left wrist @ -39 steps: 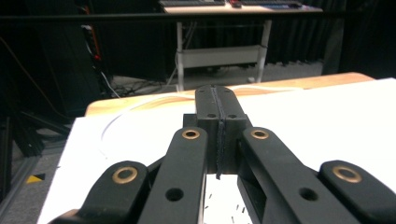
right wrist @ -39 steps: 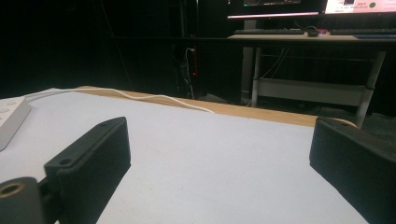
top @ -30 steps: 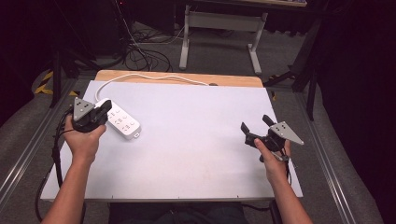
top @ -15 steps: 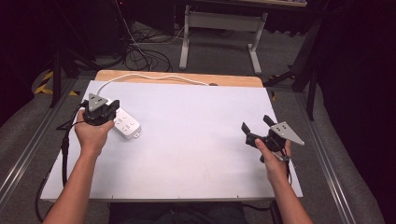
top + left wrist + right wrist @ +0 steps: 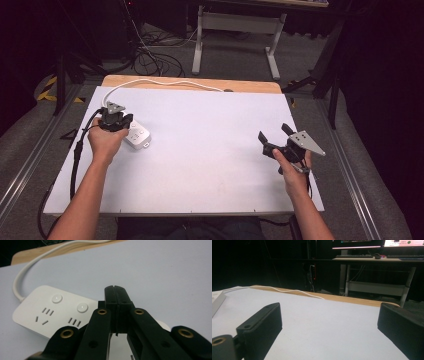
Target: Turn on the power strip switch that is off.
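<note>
White table (image 5: 210,150) bears a power strip (image 5: 136,136); dark room behind.

I am working in a lab or studio: black curtains (image 5: 395,75) are hanging around my table (image 5: 215,165), cables (image 5: 150,60) are lying on grey carpet, and monitors (image 5: 372,243) are glowing on a desk (image 5: 377,258) behind.

Dark room ahead of my grippers. Grey carpeted floor (image 5: 240,65) beyond my white-topped wooden table (image 5: 215,165). White metal-legged desk (image 5: 235,22) farther ahead; black cable tangle (image 5: 150,60) forward-left; lit monitors (image 5: 374,243) above.
</note>
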